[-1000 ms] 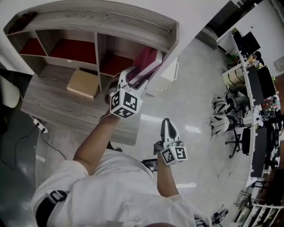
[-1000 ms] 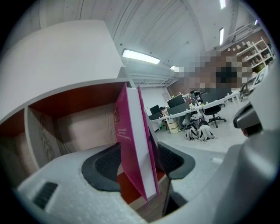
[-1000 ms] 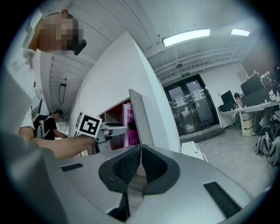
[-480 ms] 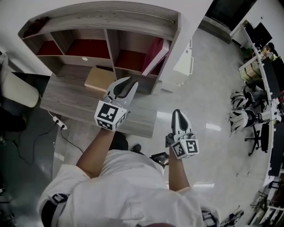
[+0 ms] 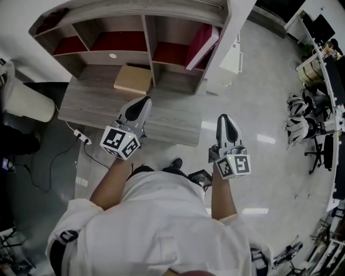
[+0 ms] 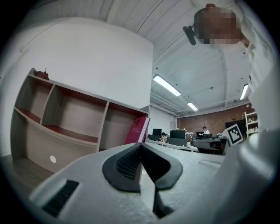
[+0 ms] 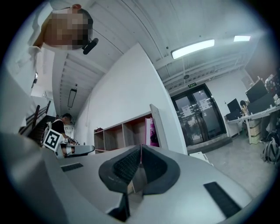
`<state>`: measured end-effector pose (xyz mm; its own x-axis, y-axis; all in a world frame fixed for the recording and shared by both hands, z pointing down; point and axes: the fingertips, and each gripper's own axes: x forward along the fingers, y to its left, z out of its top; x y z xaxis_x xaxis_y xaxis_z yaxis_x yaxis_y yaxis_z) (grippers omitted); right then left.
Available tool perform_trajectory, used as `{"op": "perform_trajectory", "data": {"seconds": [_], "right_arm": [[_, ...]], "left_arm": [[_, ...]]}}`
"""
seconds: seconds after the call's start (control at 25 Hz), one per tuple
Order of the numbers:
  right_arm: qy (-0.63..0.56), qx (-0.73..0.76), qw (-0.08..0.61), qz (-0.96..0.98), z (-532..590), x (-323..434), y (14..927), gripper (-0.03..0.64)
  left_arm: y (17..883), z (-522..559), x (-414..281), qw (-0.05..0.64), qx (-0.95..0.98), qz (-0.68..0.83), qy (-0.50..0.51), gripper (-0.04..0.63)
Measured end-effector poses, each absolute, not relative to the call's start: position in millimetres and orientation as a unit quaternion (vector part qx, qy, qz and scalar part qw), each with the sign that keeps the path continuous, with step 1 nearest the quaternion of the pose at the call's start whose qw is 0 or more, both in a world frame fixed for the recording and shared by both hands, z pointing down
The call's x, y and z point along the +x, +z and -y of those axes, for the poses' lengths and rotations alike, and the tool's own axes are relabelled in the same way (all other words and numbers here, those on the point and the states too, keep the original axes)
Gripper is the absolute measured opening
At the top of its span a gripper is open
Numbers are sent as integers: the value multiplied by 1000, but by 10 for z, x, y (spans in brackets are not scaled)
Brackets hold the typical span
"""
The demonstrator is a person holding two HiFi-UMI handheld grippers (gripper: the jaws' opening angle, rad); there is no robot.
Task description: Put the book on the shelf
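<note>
Prob. office: desks (image 6: 173, 145) w/ monitors (image 6: 178, 134)

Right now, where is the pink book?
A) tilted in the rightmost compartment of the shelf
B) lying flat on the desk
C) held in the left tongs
A: the pink book stands tilted in the shelf's rightmost compartment, while the left tongs are shut on nothing.

one book (image 5: 202, 42), one shelf (image 5: 141, 7), one box (image 5: 133, 80), two grippers (image 5: 143, 100) (image 5: 225, 118)

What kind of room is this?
Probably an open office or workshop. There are rows of desks with monitors, big glass doors, and a wooden shelf with a pink book leaning in it.
</note>
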<state>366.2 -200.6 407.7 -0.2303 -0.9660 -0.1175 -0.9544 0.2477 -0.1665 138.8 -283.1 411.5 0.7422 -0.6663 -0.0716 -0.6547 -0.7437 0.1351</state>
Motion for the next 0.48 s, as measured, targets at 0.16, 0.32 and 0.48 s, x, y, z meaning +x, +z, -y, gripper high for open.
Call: {"op": "perform_trajectory", "data": {"seconds": [0.16, 0.32, 0.48], "right_arm": [[-19, -625, 88, -775, 1733, 3342, 4016, 18], [-15, -641, 75, -764, 1402, 2933, 4027, 18], [-24, -654, 69, -753, 1055, 2403, 4131, 18]], "left_arm": [[4222, 2549, 981, 57, 938, 335, -62, 17], [4316, 2256, 514, 65, 939, 333, -61, 17], [4392, 1947, -45, 69, 940, 330, -60, 17]]}}
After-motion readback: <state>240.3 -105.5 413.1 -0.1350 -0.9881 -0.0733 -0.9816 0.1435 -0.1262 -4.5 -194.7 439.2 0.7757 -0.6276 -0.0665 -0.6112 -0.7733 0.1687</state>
